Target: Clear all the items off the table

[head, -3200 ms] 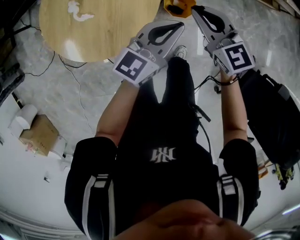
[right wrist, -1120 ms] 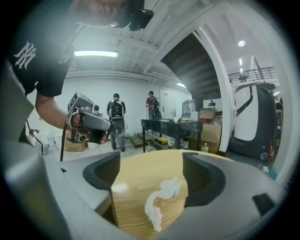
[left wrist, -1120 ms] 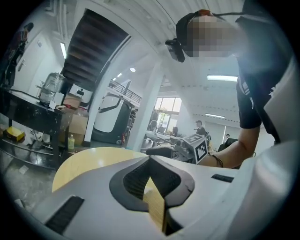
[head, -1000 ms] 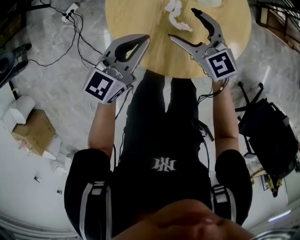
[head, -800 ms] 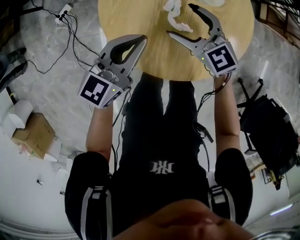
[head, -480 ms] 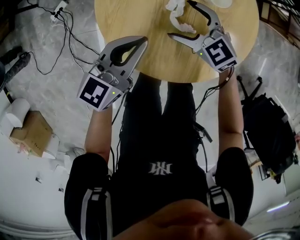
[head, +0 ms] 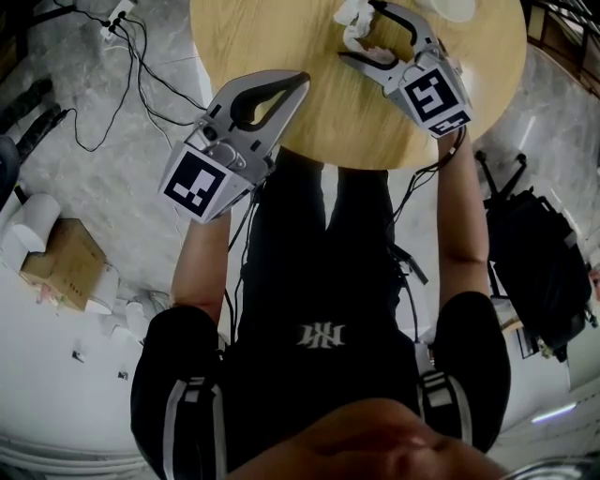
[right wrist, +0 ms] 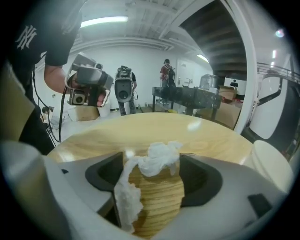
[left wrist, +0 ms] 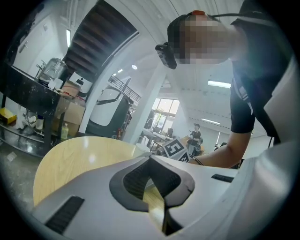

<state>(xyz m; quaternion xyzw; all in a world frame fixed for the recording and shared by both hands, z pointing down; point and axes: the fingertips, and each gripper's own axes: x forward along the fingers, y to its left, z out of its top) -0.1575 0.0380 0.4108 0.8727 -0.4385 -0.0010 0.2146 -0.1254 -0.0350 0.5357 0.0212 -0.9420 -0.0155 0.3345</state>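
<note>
Tabletop [head: 281,37] round, pale wood, marbled grey floor [head: 112,187], cardboard box [head: 61,262]

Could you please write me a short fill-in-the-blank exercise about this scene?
Between the right gripper's jaws, which have just been closing, lies a crumpled white ____.
The left gripper's jaws are ____.
The wooden table is ____ in shape.
Missing words: tissue; shut; round.

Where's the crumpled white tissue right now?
In the head view the tissue lies on the far right part of the wooden table, between the open jaws of the right gripper, which have just been closing.
</note>
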